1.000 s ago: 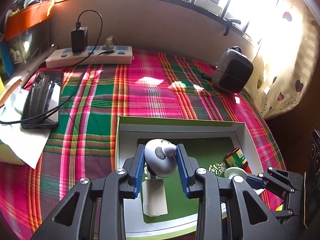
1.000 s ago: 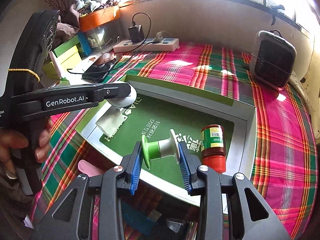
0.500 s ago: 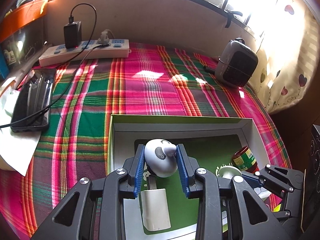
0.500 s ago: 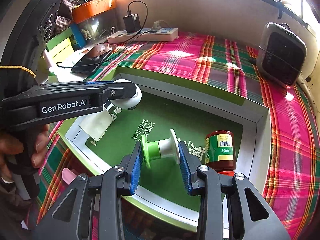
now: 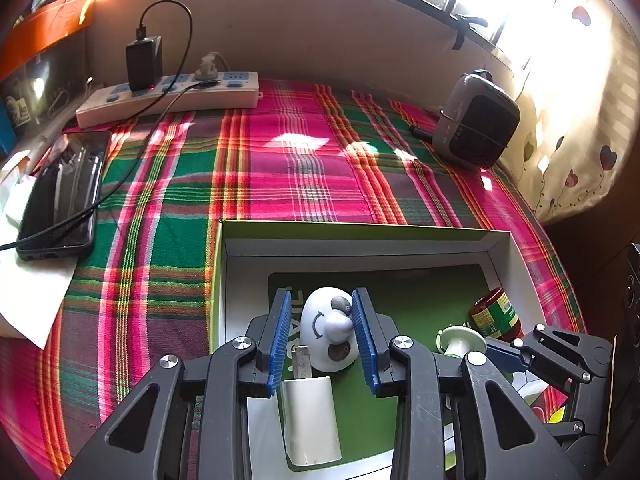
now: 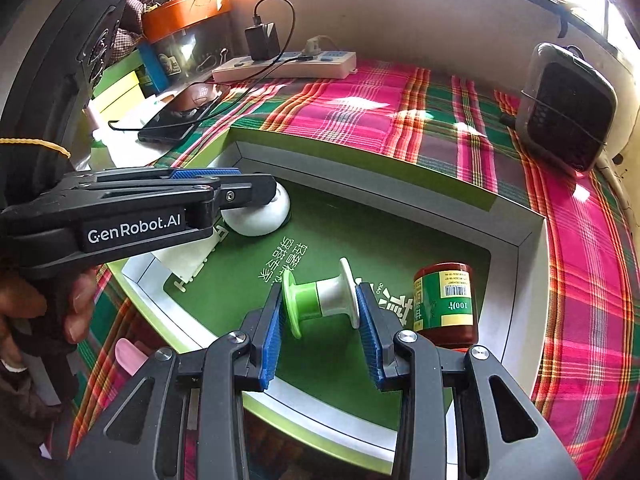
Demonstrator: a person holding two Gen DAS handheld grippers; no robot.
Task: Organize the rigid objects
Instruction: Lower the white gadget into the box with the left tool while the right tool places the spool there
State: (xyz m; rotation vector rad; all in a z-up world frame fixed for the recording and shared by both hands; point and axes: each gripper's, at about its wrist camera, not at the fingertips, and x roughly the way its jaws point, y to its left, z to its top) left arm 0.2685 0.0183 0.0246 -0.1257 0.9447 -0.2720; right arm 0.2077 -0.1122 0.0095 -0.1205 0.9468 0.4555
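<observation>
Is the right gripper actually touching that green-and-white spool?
Touching. The right wrist view shows the right gripper with both blue pads pressed flat against the end flanges of the spool, no gap either side.

The left black plastic two-finger gripper (image 5: 322, 334) is showing ribbed blue pads (image 5: 279, 338) and silver screws. The right black plastic two-finger gripper (image 6: 320, 334) is looking alike. White "GenRobot.AI" lettering is running along the left one's side, a yellow cord crossing its housing.

Harsh window glare, sharp, fisheye-warped edges
</observation>
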